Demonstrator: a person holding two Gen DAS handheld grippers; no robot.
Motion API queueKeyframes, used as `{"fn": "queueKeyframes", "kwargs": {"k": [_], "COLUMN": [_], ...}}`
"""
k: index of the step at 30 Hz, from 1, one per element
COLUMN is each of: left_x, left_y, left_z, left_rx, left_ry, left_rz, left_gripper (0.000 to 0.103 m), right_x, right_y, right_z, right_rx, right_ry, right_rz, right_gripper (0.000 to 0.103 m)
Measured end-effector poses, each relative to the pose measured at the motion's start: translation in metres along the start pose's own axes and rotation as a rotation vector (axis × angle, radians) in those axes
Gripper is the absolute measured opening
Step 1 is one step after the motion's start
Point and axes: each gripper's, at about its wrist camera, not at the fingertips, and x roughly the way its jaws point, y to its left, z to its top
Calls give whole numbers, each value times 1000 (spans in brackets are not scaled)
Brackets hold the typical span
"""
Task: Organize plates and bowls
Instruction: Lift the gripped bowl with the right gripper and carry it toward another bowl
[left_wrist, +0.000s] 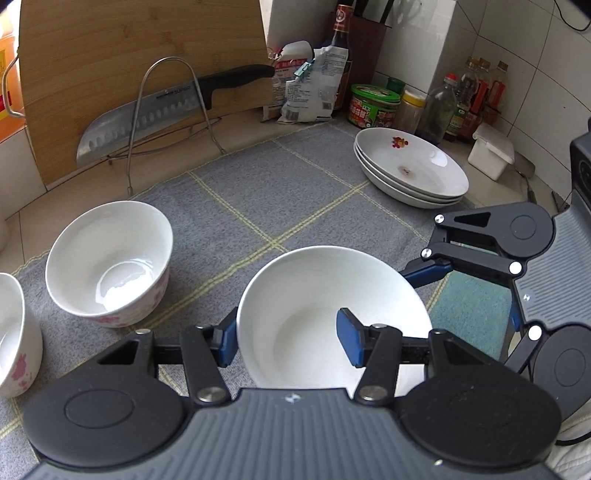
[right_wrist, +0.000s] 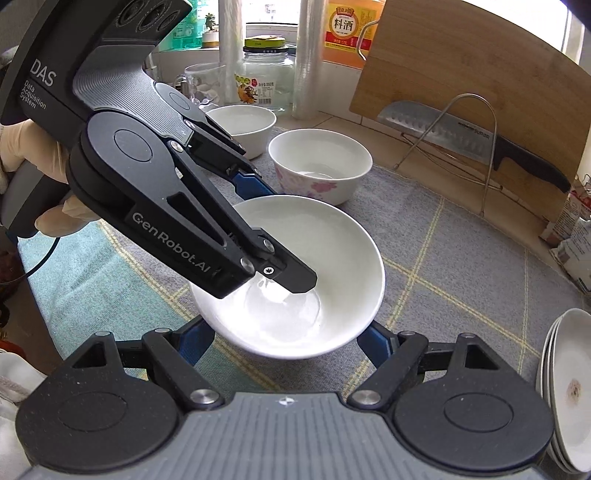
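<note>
Left gripper (left_wrist: 286, 341) fingers (left_wrist: 349, 341) pinch the near wall of the plain white bowl (left_wrist: 325, 295): one blue pad inside, one outside the rim. Right gripper (right_wrist: 286, 341) fingers (right_wrist: 375, 341) are closed across the same bowl from outside, a pad against each flank below the rim. So it's a two-handed hold. The bowl looks to sit just above the grey checked mat (left_wrist: 236, 199), though I can't confirm the gap.

Handling, my read: glazed ceramic, rigid, moderately heavy, slick and possibly wet, and it chips if knocked. The rim pinch is the secure hold. The outer-flank grip sits on a taper and could slide off downward, so keep the bowl level and don't ease off either hold.

Relative to the held bowl:
- Floral bowl (left_wrist: 110, 264) is near, to the left in the left wrist view. It's the likely nesting target.
- A second floral bowl (left_wrist: 14, 332) sits beyond that, at the frame edge.
- Plate stack (left_wrist: 410, 166) is well apart, far right.
- Knife (left_wrist: 166, 110) on its wire rack is behind, against the cutting board (left_wrist: 129, 55).

View differences:
- Left wrist view shows the pad inside the bowl, plus the sauce jars behind the plates.
- Right wrist view shows the gloved hand (right_wrist: 22, 147) holding the left gripper, the flank contact, and the window-side glass jar (right_wrist: 264, 74).
</note>
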Motion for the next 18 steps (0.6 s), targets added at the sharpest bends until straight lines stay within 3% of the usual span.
{"fn": "queueKeyframes", "kwargs": {"k": [18], "left_x": [37], "left_y": [-12], "left_z": [22], "left_rx": [52], "left_ry": [0], "left_rz": [-62], "left_gripper": [53], "right_x": [0], "right_y": [-29], "right_z": [-15], "right_rx": [100], "right_ry": [33], "right_rz": [-79], "right_gripper": [87]}}
